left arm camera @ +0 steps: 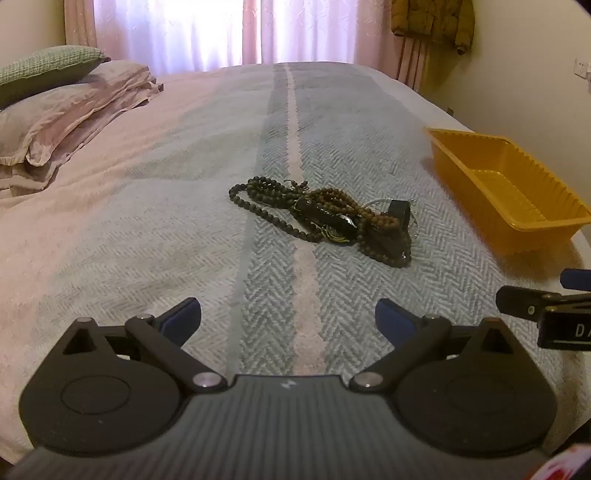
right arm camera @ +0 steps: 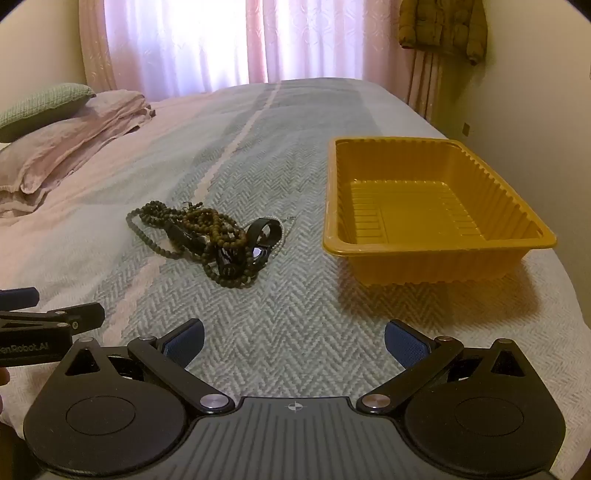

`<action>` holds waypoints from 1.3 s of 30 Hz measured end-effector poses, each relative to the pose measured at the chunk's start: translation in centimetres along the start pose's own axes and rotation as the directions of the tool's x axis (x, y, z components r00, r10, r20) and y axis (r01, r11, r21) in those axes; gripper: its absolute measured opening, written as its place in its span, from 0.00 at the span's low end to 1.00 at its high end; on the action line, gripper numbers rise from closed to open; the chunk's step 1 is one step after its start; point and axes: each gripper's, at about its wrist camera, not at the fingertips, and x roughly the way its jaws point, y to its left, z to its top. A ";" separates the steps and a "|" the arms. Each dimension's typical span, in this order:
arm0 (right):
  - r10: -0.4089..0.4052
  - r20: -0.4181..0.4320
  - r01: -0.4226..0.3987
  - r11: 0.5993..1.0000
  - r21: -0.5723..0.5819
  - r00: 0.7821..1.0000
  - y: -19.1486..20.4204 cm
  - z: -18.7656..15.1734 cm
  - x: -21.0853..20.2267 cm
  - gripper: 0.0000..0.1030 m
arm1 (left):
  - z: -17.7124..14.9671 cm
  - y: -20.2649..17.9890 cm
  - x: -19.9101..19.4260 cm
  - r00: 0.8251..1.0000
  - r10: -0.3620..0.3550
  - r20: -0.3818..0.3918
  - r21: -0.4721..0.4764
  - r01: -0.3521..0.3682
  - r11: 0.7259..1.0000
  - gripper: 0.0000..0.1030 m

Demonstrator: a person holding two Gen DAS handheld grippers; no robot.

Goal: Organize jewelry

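A tangled pile of dark and brown bead necklaces (left arm camera: pixel 321 218) with a black watch-like band lies on the grey herringbone bedspread; it also shows in the right wrist view (right arm camera: pixel 210 240). An empty yellow plastic tray (right arm camera: pixel 424 210) stands to its right, also seen in the left wrist view (left arm camera: pixel 509 188). My left gripper (left arm camera: pixel 288 323) is open and empty, a good way short of the pile. My right gripper (right arm camera: pixel 293 341) is open and empty, short of the gap between pile and tray. Each gripper shows at the edge of the other's view.
Pink and green pillows (left arm camera: pixel 62 107) lie at the far left of the bed. Pink curtains (right arm camera: pixel 221 40) hang behind the bed. A mustard jacket (right arm camera: pixel 443 26) hangs at the far right wall. The bed's right edge (right arm camera: pixel 569 295) runs just past the tray.
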 end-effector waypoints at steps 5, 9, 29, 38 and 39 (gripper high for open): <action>0.003 0.000 -0.003 1.000 0.000 1.000 -0.1 0.0 0.1 1.00 | 0.1 0.0 -0.1 1.000 -0.006 0.001 0.001 0.006 1.000 0.98; -0.003 0.003 0.003 1.000 -0.002 1.000 0.1 0.1 0.0 1.00 | 0.1 -0.4 -0.1 1.000 -0.009 -0.001 0.001 0.009 1.000 0.97; -0.007 0.005 0.007 1.000 0.007 1.000 0.0 0.0 -0.1 1.00 | -0.2 -0.6 0.2 1.000 -0.023 -0.009 -0.003 0.023 1.000 0.97; -0.007 0.005 0.007 1.000 0.008 1.000 -0.1 0.0 0.0 1.00 | -0.2 -0.8 0.4 1.000 -0.027 -0.011 -0.003 0.027 1.000 0.97; -0.008 0.005 0.008 1.000 0.008 1.000 -0.1 0.0 0.0 1.00 | -0.2 -0.8 0.4 1.000 -0.028 -0.010 -0.002 0.028 1.000 0.97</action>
